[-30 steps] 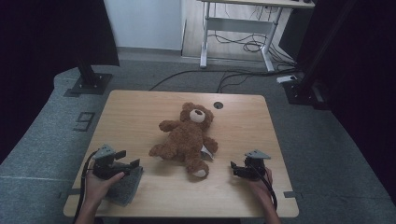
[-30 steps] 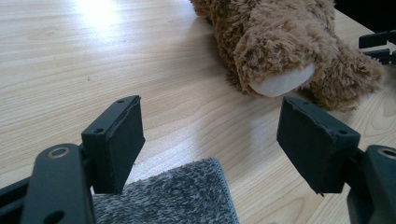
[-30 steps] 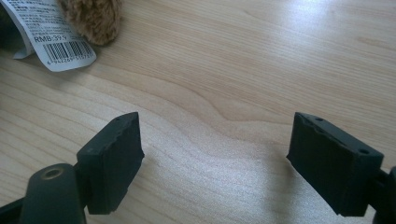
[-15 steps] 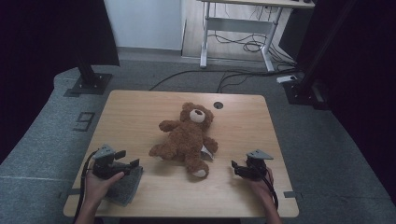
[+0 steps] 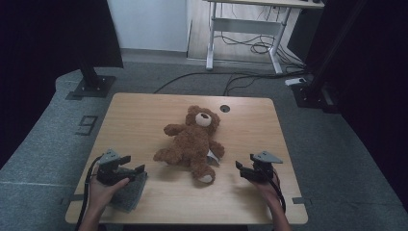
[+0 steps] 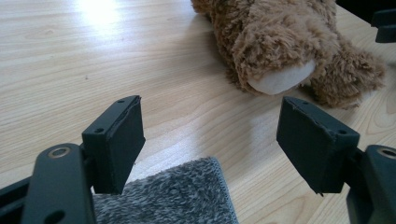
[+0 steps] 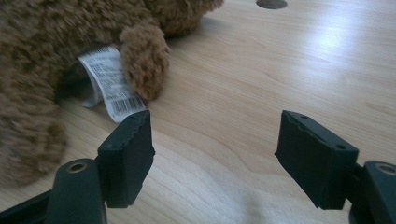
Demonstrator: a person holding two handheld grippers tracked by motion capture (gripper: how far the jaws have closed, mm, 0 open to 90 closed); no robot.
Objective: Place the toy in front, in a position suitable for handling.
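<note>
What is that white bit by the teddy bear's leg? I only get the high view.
Observer: It is a sewn-in label on the teddy bear, printed with small text and a barcode. The right gripper view shows it clearly.
Operator: And the grey patch under the left hand?
Observer: A fluffy grey cloth. It lies flat on the table just below the left gripper, whose jaws stand open and do not press on it.
Operator: Is the other one holding anything?
Observer: No. The right gripper has just been closing its jaws a little, but between them there is bare wood, and the label lies just beyond one jaw.
</note>
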